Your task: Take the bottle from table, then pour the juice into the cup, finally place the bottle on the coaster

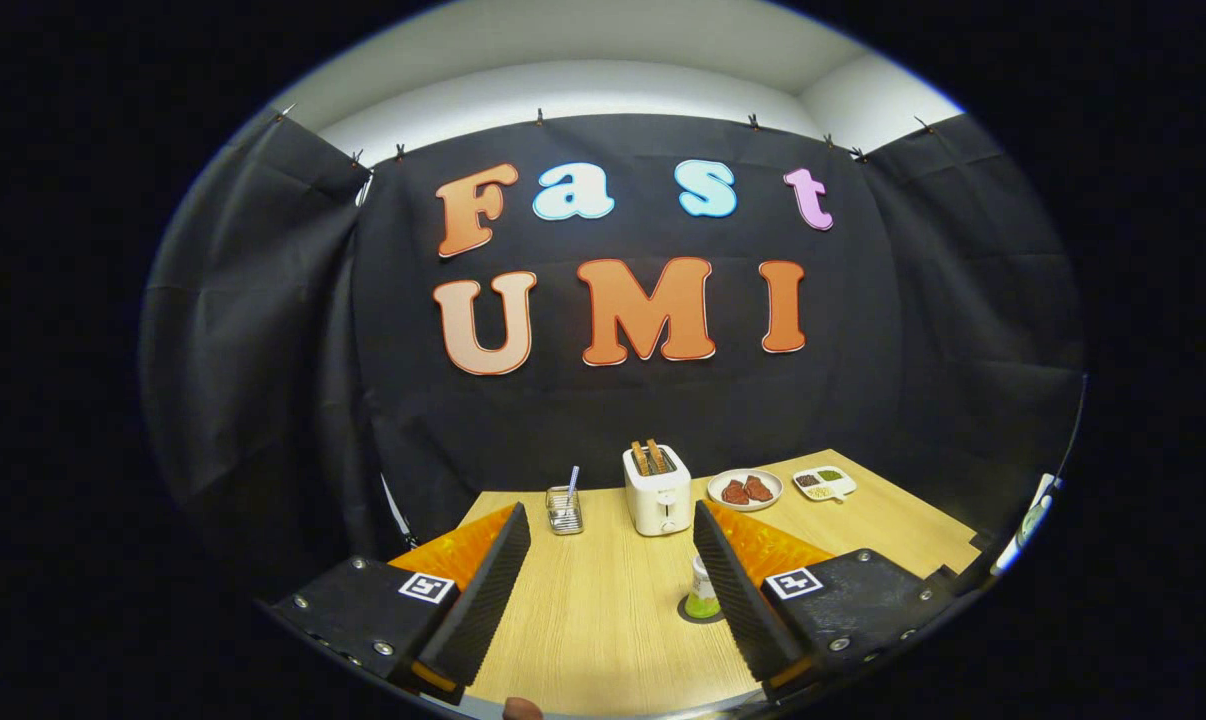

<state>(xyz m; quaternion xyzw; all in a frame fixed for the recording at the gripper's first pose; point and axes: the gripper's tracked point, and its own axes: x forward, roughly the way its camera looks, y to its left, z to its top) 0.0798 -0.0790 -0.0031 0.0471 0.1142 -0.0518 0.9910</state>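
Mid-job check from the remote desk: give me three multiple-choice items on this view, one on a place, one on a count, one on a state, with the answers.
1. Where is the toaster?
A. Between the glass cup and the plate
B. On the coaster
C. Between the fingers

2. How many slices stand in the toaster?
A. None
B. Two
C. Four

3. How is the tool?
A. Shut on the bottle
B. Shut on nothing
C. Open, holding nothing

Answers:
1 A: the cup is on one side, the plate on the other.
2 B: two brown slices poke up from its slots.
3 C: the fingers stand wide apart over bare table; the bottle sits on the coaster beside one finger.
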